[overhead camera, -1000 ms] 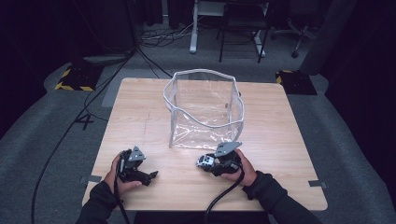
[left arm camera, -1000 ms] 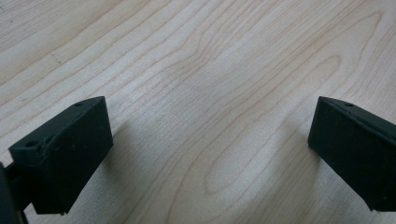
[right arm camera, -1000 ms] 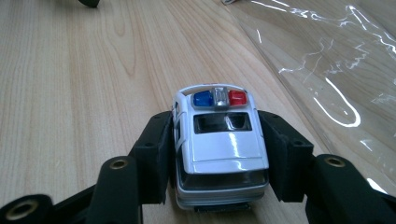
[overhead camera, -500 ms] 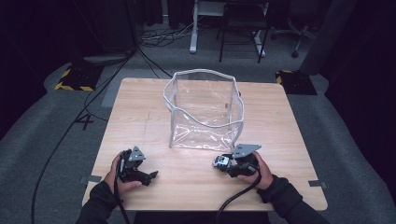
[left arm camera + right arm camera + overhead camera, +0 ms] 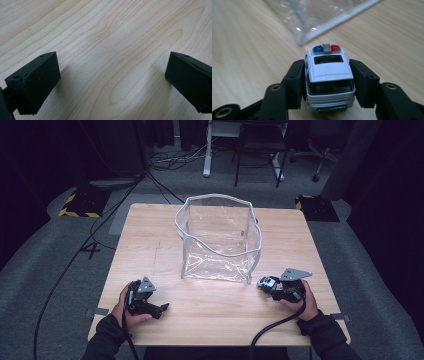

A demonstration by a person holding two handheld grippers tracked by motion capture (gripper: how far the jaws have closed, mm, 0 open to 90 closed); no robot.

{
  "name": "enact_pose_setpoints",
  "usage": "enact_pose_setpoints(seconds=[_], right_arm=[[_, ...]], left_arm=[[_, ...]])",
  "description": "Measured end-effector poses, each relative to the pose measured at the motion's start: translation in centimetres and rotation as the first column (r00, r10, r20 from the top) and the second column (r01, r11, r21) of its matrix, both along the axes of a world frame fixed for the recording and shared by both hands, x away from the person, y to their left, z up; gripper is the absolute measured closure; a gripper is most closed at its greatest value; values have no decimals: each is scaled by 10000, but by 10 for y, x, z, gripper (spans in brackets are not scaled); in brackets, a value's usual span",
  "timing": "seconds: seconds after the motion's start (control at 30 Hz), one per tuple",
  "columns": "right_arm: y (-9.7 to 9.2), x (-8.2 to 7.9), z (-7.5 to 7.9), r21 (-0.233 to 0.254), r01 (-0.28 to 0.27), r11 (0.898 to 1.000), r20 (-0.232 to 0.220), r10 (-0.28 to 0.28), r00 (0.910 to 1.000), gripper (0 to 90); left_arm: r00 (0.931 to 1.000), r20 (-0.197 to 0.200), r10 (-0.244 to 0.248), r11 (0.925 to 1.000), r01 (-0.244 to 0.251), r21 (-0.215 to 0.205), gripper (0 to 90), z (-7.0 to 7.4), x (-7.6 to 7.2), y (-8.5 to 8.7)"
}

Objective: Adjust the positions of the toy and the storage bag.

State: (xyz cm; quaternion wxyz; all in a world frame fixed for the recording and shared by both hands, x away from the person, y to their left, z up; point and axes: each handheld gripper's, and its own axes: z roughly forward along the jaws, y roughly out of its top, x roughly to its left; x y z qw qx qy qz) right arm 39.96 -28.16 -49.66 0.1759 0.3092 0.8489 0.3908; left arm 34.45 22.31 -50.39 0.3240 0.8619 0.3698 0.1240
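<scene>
Left tool (image 5: 162, 308) agape, right tool (image 5: 263, 283) clamped

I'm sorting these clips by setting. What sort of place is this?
Probably a lab or recording studio rather than a home. A lone wooden table stands on grey carpet among dark drapes, cables trail across the floor, and yellow-and-black hazard-striped plates sit behind, by office furniture legs.

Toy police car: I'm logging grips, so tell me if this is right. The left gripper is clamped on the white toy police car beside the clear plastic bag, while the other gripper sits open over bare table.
Not quite: the right gripper clamps the toy police car, as the right gripper view shows, near the clear plastic bag. The left gripper is the open one, over bare table.
</scene>
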Motion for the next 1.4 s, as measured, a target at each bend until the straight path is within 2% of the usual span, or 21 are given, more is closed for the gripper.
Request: enact_pose_setpoints(seconds=[0.17,0.27,0.4,0.53,0.67,0.93,1.17,1.23,1.27,1.33,1.4], right_arm=[[-11,9,-2,202,710,9973,-86,-709,9974,483],[-13,12,-2,106,796,9968,-19,-796,9968,483],[-16,17,-2,-12,1214,9926,127,-1214,9925,483],[-22,24,-2,57,1693,9856,124,-1693,9855,483],[-24,31,-4,290,1866,9820,78,-1869,9824,482],[-25,38,-4,576,1894,9802,-325,-1878,9817,467],[-28,44,-4,548,2135,9754,-677,-2097,9754,342],[-27,45,-4,468,2019,9783,-621,-1989,9781,339],[-26,45,-4,427,1902,9808,-685,-1871,9800,306],[-21,45,-5,-30,1462,9892,-641,-1461,9872,269],[-17,44,-5,-150,1383,9903,-466,-1389,9892,271]], left_arm=[[10000,-29,-1,10000,1,-23,1,0,0,0],[10000,-22,-3,10000,3,-17,1,0,0,0],[10000,-19,-2,10000,2,-18,1,0,0,0],[10000,-20,2,10000,-2,-21,1,0,0,0],[10000,-20,-2,10000,2,-18,1,0,0,0],[10000,-42,-6,10000,6,-29,1,0,0,0],[10000,38,1,10000,-2,57,1,0,0,0],[10000,46,-2,10000,2,65,1,0,1,0],[10000,45,-2,10000,1,65,1,0,1,0],[10000,-71,11,10000,-11,-1,1,0,0,0],[9999,110,80,10000,-81,56,1,0,1,0]])
